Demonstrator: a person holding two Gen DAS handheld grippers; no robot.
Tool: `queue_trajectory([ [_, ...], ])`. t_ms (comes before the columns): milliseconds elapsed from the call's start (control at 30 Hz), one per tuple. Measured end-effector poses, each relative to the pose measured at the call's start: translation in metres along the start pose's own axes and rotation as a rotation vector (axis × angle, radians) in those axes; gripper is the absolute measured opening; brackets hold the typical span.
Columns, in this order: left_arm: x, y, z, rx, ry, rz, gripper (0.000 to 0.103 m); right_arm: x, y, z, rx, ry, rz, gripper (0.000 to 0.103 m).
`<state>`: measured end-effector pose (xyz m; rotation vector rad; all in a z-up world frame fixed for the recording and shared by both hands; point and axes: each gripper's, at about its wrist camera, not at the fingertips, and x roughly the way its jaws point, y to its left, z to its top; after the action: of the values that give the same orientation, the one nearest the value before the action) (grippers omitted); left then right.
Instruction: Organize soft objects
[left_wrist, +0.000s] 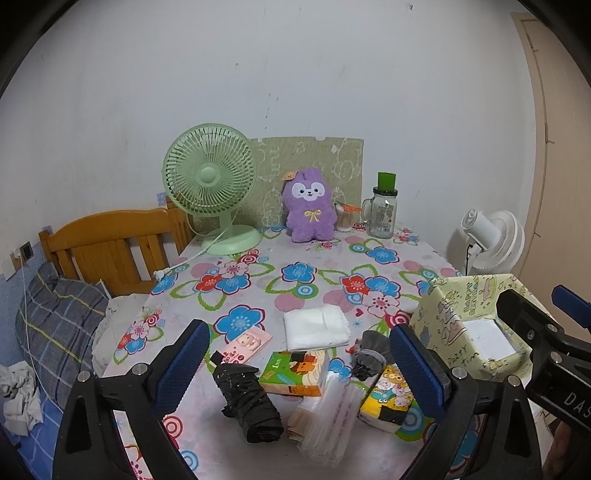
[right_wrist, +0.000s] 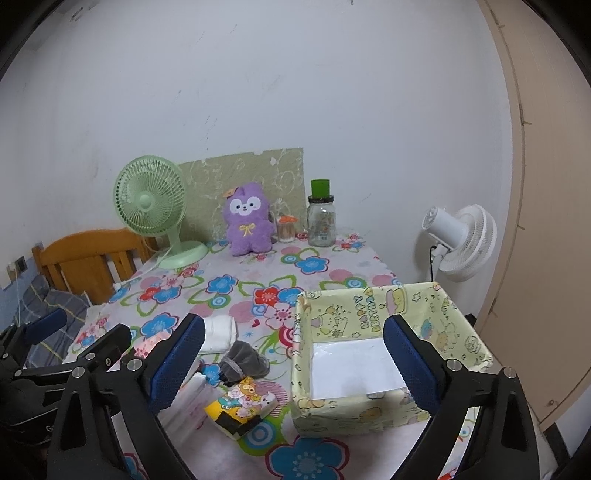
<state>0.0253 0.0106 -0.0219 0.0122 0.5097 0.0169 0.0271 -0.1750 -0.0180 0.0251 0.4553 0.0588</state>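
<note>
On the flowered tablecloth (left_wrist: 258, 280) lie a white folded cloth (left_wrist: 317, 328), a grey pouch (left_wrist: 371, 355), a black folded umbrella (left_wrist: 247, 400), a green tissue pack (left_wrist: 293, 373), a yellow cartoon tissue pack (left_wrist: 388, 398) and a clear plastic packet (left_wrist: 325, 417). A yellow patterned box (right_wrist: 373, 354) stands open at the right, white inside. My left gripper (left_wrist: 297, 363) hangs open above the pile. My right gripper (right_wrist: 293, 360) is open over the box's left wall. A purple plush (left_wrist: 309, 205) sits at the back.
A green desk fan (left_wrist: 210, 184), a glass jar (left_wrist: 382, 212) with a green lid and a cotton-swab tub (left_wrist: 344, 218) line the back edge. A pink card (left_wrist: 245, 343) lies front left. A wooden bed headboard (left_wrist: 107, 247) is left, a white fan (right_wrist: 458, 243) right.
</note>
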Motion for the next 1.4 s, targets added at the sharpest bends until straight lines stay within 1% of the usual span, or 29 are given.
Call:
queue_trajectory([
  [167,0.010,0.007,-0.004,0.000,0.026,-0.008,0.097,0.012,0.009,-0.004,0.005,0.034,0.020,0.095],
  [300,0.023,0.015,-0.010,0.001,0.062,-0.011,0.097,0.025,0.017,-0.008,0.003,0.065,0.030,0.092],
  [367,0.030,0.019,-0.013,-0.001,0.079,-0.008,0.095,0.031,0.021,-0.011,0.006,0.082,0.036,0.092],
  [667,0.052,0.033,-0.025,-0.010,0.140,-0.005,0.095,0.055,0.041,-0.022,0.011,0.147,0.056,0.091],
  [967,0.069,0.046,-0.039,-0.016,0.203,0.000,0.094,0.069,0.059,-0.035,0.008,0.199,0.075,0.088],
  [1067,0.074,0.049,-0.043,-0.013,0.220,-0.003,0.092,0.073,0.065,-0.039,0.003,0.213,0.078,0.086],
  [1167,0.078,0.051,-0.047,-0.016,0.235,-0.005,0.091,0.078,0.071,-0.044,-0.007,0.236,0.082,0.084],
  [1400,0.091,0.053,-0.057,-0.016,0.274,-0.009,0.088,0.094,0.079,-0.056,-0.010,0.285,0.070,0.084],
])
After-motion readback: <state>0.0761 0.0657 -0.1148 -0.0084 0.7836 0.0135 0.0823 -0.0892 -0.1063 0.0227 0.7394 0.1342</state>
